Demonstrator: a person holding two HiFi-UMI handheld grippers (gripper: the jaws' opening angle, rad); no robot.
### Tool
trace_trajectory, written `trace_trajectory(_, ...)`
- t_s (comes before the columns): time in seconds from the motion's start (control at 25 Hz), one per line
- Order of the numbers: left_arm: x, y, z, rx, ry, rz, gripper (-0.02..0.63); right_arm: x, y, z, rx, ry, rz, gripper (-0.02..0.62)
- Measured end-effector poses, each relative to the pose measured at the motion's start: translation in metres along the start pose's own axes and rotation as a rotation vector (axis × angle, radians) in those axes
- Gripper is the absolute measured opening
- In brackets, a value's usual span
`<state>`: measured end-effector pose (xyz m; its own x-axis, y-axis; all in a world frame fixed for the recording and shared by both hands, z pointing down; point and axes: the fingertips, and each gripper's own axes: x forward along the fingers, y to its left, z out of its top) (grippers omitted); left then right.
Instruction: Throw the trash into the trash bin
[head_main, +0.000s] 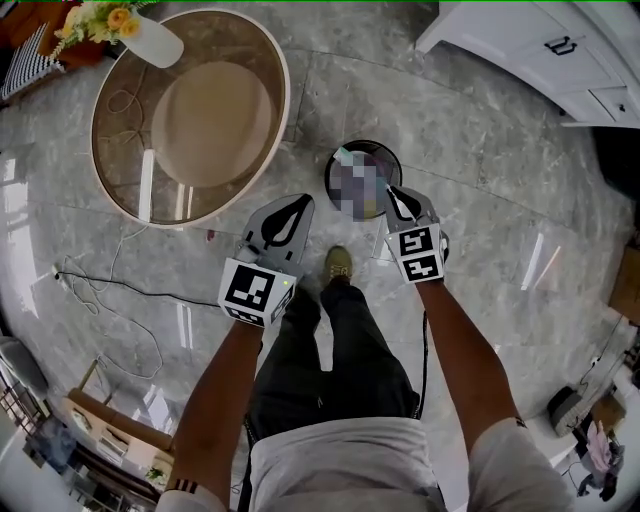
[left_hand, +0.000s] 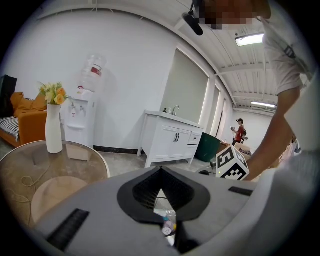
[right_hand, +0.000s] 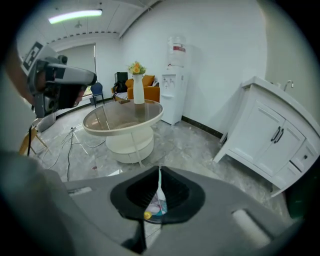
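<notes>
We read our right gripper (right_hand: 159, 171) as closed. Its jaws meet at the tips and pinch a thin white and teal wrapper (right_hand: 157, 199), which runs as a narrow strip up between the pads. The wrapper's lower end is bunched in the dark hollow, where pink and yellow print shows but cannot be read. In the head view the gripper's grey body covers this wrapper completely.

Our left gripper (left_hand: 160, 171) also has its jaws together at the tips, on a clear crinkled plastic wrapper (left_hand: 166, 220). We only see the part of it wedged low in the gap; the rest is cut off by the gripper's shell.

The head view shows the right gripper over the right rim of the round black trash bin (head_main: 330, 190). The left gripper is over the floor just beside the bin, apart from it. We cannot make out the bin's inside. A pale teal scrap (head_main: 345, 157) shows at its far rim, and we cannot tell whether it lies inside.

One olive shoe (head_main: 338, 264) stands near the bin, between the two grippers. Farther left is the round glass-topped table (head_main: 255, 60) bearing a white vase of yellow flowers (head_main: 150, 40). A white cabinet (head_main: 540, 50) is cut off at the upper right corner, and a thin black cable (head_main: 100, 290) trails across the grey marble floor (head_main: 480, 190).
</notes>
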<state>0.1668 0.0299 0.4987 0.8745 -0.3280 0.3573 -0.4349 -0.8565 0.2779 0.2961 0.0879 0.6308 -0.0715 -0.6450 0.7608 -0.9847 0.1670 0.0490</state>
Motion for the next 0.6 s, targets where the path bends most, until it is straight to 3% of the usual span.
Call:
trace_trajectory(0.32,-0.025,-0.002,0.026,0.016,-0.038,0.001,-0.001,-0.023,0.012,0.047,-0.011,-0.097,-0.004,0.002)
trace_trajectory(0.6,-0.043,-0.002,0.041,0.019,-0.067,-0.002,0.0,-0.035,0.027,0.061,-0.017,-0.117,-0.003,0.0)
